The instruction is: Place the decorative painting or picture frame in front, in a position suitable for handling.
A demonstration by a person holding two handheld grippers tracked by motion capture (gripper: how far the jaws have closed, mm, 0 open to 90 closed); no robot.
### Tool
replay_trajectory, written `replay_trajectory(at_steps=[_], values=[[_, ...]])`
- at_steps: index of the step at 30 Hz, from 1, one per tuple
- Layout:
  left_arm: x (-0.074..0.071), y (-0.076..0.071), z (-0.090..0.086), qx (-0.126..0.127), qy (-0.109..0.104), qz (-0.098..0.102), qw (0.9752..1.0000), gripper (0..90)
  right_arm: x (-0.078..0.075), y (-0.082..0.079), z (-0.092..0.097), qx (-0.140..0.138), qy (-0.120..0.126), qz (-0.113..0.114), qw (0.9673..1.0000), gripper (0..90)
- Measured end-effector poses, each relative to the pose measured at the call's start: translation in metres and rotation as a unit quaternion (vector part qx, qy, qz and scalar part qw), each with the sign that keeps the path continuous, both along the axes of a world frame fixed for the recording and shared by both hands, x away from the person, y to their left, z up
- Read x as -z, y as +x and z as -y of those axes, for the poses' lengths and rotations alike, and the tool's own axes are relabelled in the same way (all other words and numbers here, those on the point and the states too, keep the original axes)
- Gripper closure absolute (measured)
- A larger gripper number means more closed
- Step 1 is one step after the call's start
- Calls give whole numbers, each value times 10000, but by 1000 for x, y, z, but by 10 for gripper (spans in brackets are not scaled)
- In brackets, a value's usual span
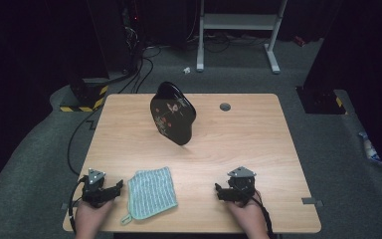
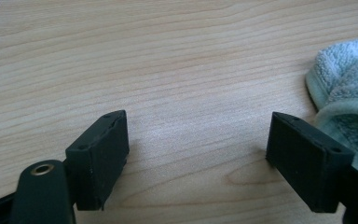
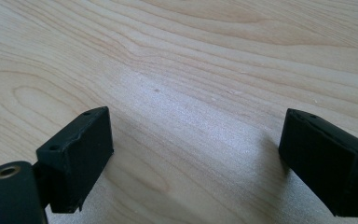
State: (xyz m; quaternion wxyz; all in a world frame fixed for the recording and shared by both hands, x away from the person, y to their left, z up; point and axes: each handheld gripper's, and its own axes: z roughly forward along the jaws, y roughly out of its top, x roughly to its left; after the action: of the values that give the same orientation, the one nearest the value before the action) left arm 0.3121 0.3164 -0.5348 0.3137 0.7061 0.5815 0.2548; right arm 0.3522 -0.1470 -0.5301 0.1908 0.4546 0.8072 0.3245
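My left gripper [image 1: 110, 190] rests at the near edge of the table [image 1: 243, 144], jaws spread wide with only bare wood between them. Just to its right lies the pale green cloth [image 1: 150, 193], flat on the wood, its hanging loop at the near corner; in the left gripper view its terry edge [image 2: 349, 88] sits close beside my right-hand jaw without touching it. My right gripper [image 1: 220, 191] is on the far side of the cloth, well apart from it, also near the table's front edge, jaws likewise spread over bare wood [image 3: 191, 93]. Beyond the cloth, toward the far half of the table, the black lacquered plate [image 1: 173, 113] with a floral pattern stands tilted on its edge. A small grey cap [image 1: 225, 106] sits in the tabletop to the plate's right.
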Motion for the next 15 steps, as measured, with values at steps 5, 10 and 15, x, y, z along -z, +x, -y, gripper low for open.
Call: replay_trajectory(at_steps=[5,10,15], values=[[0,-1,1,41,-10,-2,10000,211,0,2,-1,50,1,4,10000,96],[0,-2,2,58,3,3,10000,215,0,2,-1,76,-7,16,10000,101],[0,-3,2,90,13,5,10000,220,0,1,0,69,-6,13,10000,106]])
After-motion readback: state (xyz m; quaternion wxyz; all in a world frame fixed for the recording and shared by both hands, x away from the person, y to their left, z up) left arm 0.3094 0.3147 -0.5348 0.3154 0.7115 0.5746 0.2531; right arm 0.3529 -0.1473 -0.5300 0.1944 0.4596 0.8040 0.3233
